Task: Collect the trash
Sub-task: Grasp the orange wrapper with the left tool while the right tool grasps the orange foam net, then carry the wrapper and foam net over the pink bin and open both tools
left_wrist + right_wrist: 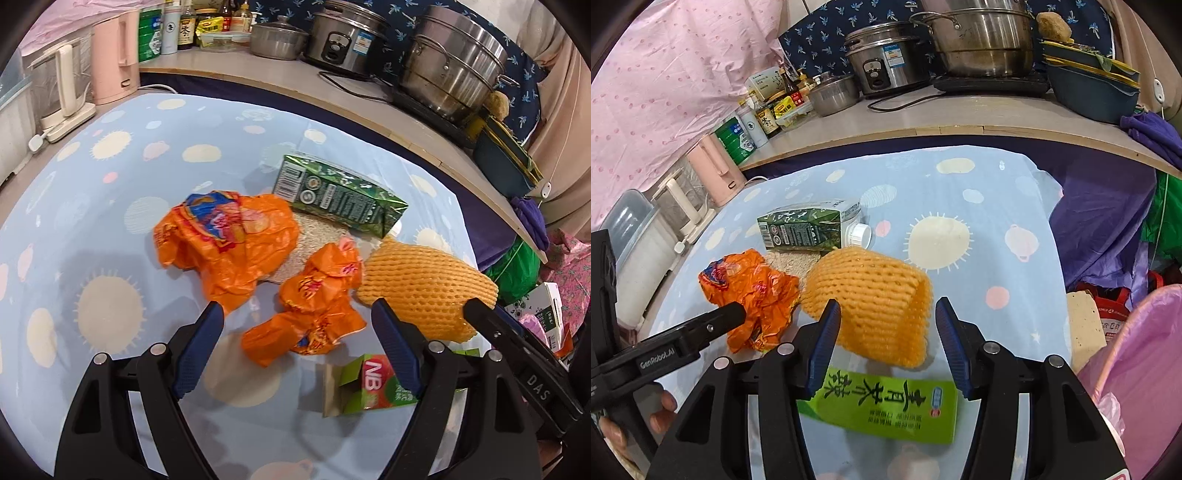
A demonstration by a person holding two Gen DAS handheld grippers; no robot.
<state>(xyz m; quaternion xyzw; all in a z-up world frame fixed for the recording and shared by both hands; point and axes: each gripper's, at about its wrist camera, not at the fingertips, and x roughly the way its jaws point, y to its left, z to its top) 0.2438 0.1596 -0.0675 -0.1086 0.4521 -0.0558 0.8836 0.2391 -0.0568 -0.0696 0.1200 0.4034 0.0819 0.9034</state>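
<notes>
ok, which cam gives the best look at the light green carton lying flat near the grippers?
Right wrist: the light green carton lies face-up below the open right gripper, its print readable. Left wrist shows only a folded end of it, partly behind a finger of the open left gripper.

- Orange wrappers: two, one large [225,243] and one small [314,314].
- Green cartons: two, one dark [340,195] and one light [882,406].
- Foam fruit nets [424,288]: one.
- Round mats [317,236]: one.
</notes>
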